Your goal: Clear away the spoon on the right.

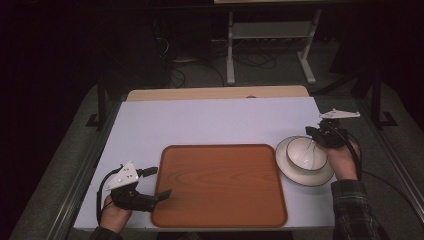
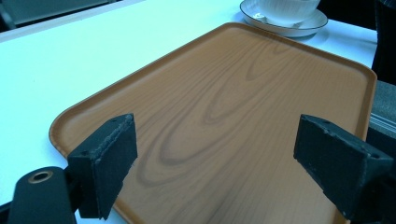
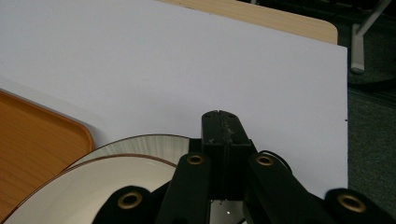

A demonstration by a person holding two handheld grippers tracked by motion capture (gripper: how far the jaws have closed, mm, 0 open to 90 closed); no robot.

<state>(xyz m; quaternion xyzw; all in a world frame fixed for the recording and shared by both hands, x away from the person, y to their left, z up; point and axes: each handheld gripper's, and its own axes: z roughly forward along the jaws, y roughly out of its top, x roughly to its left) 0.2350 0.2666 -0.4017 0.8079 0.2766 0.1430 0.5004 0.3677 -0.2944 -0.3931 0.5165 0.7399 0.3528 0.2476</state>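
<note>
The left hand-held gripper [image 1: 161, 183] hovered, jaws spread wide, at the wooden tray's [image 1: 220, 185] near-left corner — the right hand-held gripper [image 1: 316, 134], jaws pressed together, sat at the rim of the white bowl [image 1: 306, 153] on its saucer [image 1: 305, 177] beside the tray on the bench [image 1: 210, 120].

We find no text, label, brand, number or sign that can be read in any of the three views.
</note>
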